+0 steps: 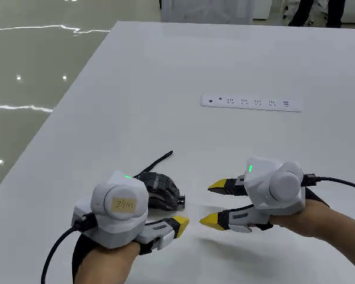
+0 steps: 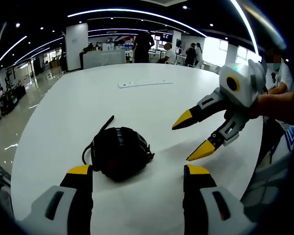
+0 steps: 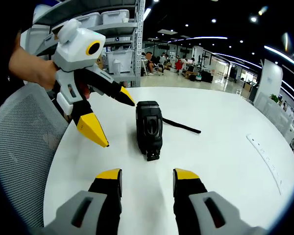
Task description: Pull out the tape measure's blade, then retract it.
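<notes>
**A:** Where's the tape measure (image 1: 161, 189) sitting?

**B:** It lies flat on the white worktop (image 1: 165, 89), just ahead of the left tool (image 2: 137, 171). In the left gripper view the black case is in line with the gap between the two yellow-tipped jaws, a little nearer one jaw than the other. I can't tell whether either tip touches it.

**A:** So how does the left tool stand?

**B:** Its jaws are spread wide and hold nothing.

**A:** And the right tool (image 1: 213, 204)?

**B:** It is also parted, with a clear gap between its tips and nothing gripped. It points at the left tool, with the tape measure ahead of its jaws and apart from them. In the right gripper view the narrow end of the case faces this tool.

**A:** Anything attached to the case?

**B:** A thin black strap (image 1: 157, 161) trails off it across the worktop, on the side away from the left tool.

**A:** What else is on the worktop?

**B:** A white power strip (image 1: 251, 102) lies well beyond both tools, far from the tape measure.
</notes>
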Motion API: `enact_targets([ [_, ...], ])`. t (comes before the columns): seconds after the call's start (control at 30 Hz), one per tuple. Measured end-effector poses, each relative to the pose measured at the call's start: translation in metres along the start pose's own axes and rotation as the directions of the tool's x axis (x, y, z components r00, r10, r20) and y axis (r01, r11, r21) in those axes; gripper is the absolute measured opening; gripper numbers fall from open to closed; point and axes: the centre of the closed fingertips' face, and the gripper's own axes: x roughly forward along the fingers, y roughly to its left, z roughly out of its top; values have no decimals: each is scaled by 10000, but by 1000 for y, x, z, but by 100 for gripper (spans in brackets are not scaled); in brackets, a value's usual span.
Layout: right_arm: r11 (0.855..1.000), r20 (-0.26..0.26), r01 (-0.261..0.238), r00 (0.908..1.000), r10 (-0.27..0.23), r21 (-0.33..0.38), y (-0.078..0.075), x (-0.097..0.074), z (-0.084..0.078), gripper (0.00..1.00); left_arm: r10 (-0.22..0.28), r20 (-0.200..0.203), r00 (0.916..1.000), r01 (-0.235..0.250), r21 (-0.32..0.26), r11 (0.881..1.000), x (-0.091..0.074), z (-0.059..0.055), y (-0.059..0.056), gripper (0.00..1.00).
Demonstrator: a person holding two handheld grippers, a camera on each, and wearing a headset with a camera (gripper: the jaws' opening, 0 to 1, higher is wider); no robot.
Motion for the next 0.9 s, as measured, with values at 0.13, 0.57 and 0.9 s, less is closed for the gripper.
enact_targets([
  [0.13, 9988, 160, 343, 9993, -349, 359, -3, -10, -2, 44, -180, 7, 9998, 180, 261, 9995, -3, 2, 2, 76],
  [0.57, 9850, 286, 1138, 9925, -1185, 1301, 8, -48, -16, 56, -1345, -37, 9909, 1343, 917, 9867, -13, 2, -6, 82],
  [0.9, 9640, 245, 1749, 9827, -1834, 2001, 16, -74, -31, 63, -1839, -10, 9829, 1823, 1365, 9737, -22, -3, -7, 91],
])
